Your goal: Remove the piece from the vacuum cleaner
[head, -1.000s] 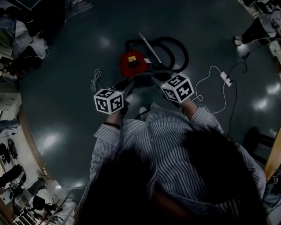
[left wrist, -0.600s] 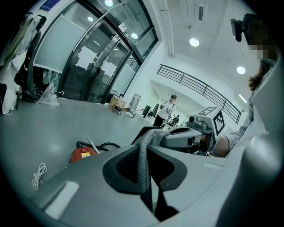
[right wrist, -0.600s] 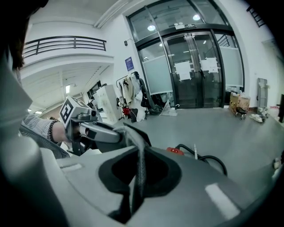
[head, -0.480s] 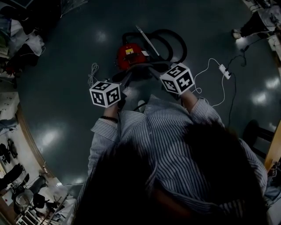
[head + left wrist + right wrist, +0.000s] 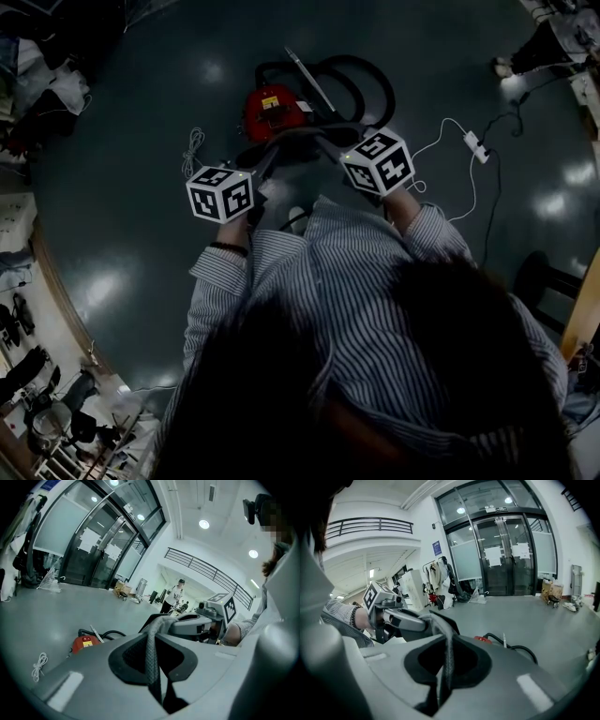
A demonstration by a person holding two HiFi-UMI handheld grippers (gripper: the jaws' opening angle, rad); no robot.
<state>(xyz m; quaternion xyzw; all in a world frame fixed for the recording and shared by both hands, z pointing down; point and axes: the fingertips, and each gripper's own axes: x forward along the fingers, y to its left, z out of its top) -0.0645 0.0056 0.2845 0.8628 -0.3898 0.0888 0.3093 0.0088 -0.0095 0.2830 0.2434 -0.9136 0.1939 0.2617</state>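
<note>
No shift: left gripper (image 5: pixel 265 161), right gripper (image 5: pixel 330 146) jaws tight on grey piece (image 5: pixel 151 658), lengthwise between them.

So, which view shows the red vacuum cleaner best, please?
The head view: it shows the whole vacuum cleaner from above. The left gripper view shows only its red top; the right gripper view shows just a red sliver.

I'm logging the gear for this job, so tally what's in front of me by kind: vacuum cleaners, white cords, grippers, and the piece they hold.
Red vacuum cleaner: 1
White cords: 2 (coiled cord, power strip with cord)
Grippers: 2 (left gripper, right gripper)
Dark piece gripped by both: 1
Total: 6
</note>
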